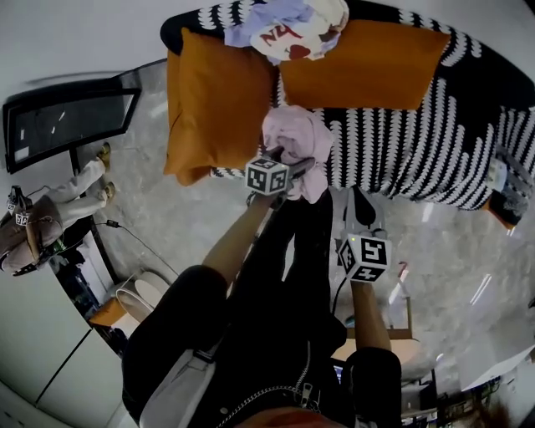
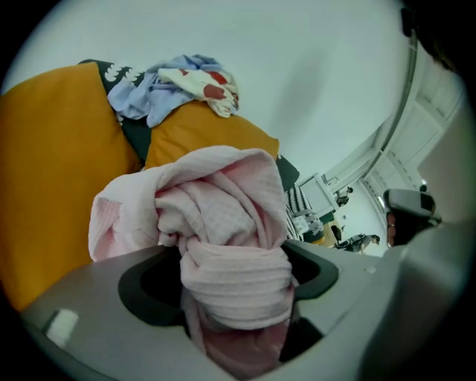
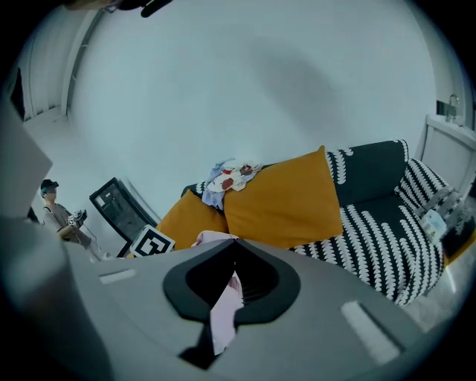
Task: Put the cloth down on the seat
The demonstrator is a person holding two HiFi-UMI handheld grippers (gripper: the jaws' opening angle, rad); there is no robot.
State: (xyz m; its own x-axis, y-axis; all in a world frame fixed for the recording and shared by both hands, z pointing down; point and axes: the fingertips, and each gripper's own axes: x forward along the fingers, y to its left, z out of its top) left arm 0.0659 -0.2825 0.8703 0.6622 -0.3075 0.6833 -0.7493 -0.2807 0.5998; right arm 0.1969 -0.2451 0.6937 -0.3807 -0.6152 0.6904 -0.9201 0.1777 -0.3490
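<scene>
Pink cloth (image 1: 297,144): bunched, held in the air at the front edge of the striped sofa seat (image 1: 410,150), not lying on it. Left gripper (image 2: 232,286): clenched on the wad. Right gripper (image 3: 229,298): jaws together, pinching a thin pink strip of it. Orange cushions (image 1: 213,104) stand behind, with heaped clothes (image 1: 288,25) above them.

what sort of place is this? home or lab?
Looks like a living room, possibly staged: a black-and-white patterned sofa with orange cushions and clothes heaped on its back. A second person with similar gear at far left hints at a data-collection site.
</scene>
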